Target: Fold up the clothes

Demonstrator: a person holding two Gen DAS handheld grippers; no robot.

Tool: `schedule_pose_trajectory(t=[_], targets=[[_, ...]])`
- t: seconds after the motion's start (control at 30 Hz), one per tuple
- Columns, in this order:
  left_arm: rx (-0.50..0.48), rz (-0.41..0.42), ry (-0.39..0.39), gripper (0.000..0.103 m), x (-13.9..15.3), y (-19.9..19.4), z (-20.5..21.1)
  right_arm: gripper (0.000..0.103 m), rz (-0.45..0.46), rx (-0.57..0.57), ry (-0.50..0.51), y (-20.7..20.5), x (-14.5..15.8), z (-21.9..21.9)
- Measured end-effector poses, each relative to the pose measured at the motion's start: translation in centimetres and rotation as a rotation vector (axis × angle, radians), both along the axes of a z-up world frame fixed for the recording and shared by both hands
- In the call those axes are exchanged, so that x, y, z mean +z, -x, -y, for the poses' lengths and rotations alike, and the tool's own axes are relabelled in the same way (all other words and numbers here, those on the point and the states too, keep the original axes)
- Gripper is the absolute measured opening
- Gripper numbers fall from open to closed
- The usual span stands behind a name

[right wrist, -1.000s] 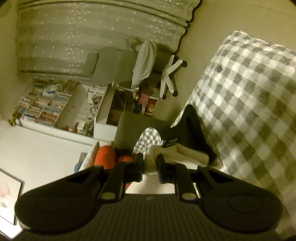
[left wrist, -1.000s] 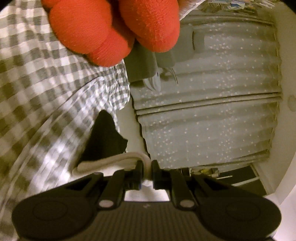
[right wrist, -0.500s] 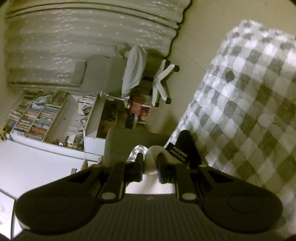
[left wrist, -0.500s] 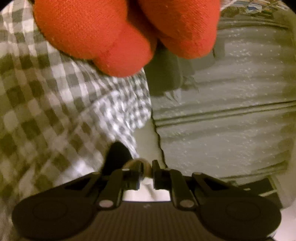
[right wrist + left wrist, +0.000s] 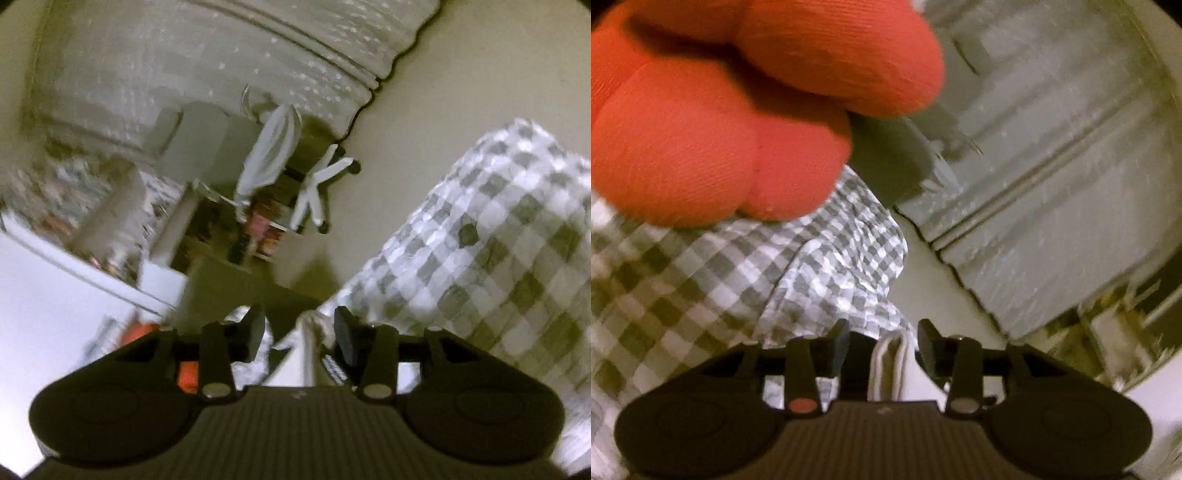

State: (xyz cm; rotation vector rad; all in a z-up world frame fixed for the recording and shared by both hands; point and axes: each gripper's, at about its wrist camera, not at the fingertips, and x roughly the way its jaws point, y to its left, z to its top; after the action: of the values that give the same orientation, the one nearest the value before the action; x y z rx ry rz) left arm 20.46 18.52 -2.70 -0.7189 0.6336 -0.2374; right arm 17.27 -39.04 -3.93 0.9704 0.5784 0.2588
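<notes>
Left gripper (image 5: 882, 343): the fingers (image 5: 839, 338) are opening. A bunched white garment (image 5: 892, 363) is sitting in the gap between them, nearer the right-hand finger; the pads are not pressing on it. A dark piece of cloth (image 5: 857, 363) is lying just beside the white folds, toward the left-hand finger; whether it belongs to the same garment I cannot tell.

Right gripper (image 5: 299, 332): its fingers (image 5: 255, 326) are also opening. A white edge of the garment (image 5: 308, 345) is standing between them, close to the right-hand finger, with free space on the other side. A black label with white print (image 5: 334, 367) is showing at that finger's base; the print is too blurred to read.

Location of the garment: it is lying at the edge of a bed covered in a grey-and-white checked bedspread (image 5: 701, 288), which is also filling the right side of the right wrist view (image 5: 498, 266).

Large orange gloved fingers (image 5: 720, 110) are filling the upper left of the left wrist view, very close to the lens.

Surroundings: a pale spotted curtain (image 5: 221, 62) is hanging behind a white swivel chair (image 5: 273, 162) with cloth draped over its back. A low open shelf unit (image 5: 236, 236) is holding small coloured items, too blurred to identify. The floor (image 5: 461, 92) is pale.
</notes>
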Motion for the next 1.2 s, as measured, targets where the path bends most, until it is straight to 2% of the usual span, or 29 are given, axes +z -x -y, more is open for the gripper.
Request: schedule_pose_trajectory(t=[0.17,0.2,0.23,0.27,0.33,0.4,0.47,0.57,0.87,1.1,1.2], targets=[[-0.031,-0.001,-0.203,0.040,0.2,-0.6,3.3,0.047,0.014,0.025,0.198,-0.5,0.2,-2.7],[-0.023,-0.004,-0.248,0.037,0.2,-0.6,3.9,0.043,0.026,0.028,0.247,-0.6,0.2,-3.4],[-0.012,0.003,-0.286,0.020,0.3,-0.6,4.5,0.024,0.040,0.035,0.303,-0.7,0.2,-4.1],[0.000,0.020,-0.309,0.012,0.4,-0.6,4.8,0.012,0.059,0.044,0.368,-0.6,0.3,-4.8],[0.022,0.055,-0.354,0.009,0.6,-0.4,5.6,0.009,0.100,0.054,0.495,-0.3,0.4,-6.0],[0.046,0.099,-0.380,0.008,1.1,-0.1,6.1,0.008,0.152,0.031,0.566,0.4,0.6,-6.5],[0.072,0.141,-0.398,0.008,1.7,0.0,6.4,0.007,0.198,-0.004,0.597,1.0,0.8,-6.7],[0.106,0.181,-0.439,0.008,2.2,-0.8,7.1,0.007,0.217,-0.060,0.639,0.7,0.7,-6.6],[0.072,0.087,-0.528,0.009,-0.3,-4.5,7.8,0.007,0.125,-0.067,0.724,-2.9,-1.5,-7.5],[0.060,0.021,-0.522,0.012,-2.5,-4.7,7.4,0.007,0.072,-0.045,0.764,-3.5,-2.0,-8.0],[0.068,0.019,-0.502,0.018,-1.8,-4.0,7.0,0.016,0.072,-0.038,0.767,-3.0,-1.6,-8.1]])
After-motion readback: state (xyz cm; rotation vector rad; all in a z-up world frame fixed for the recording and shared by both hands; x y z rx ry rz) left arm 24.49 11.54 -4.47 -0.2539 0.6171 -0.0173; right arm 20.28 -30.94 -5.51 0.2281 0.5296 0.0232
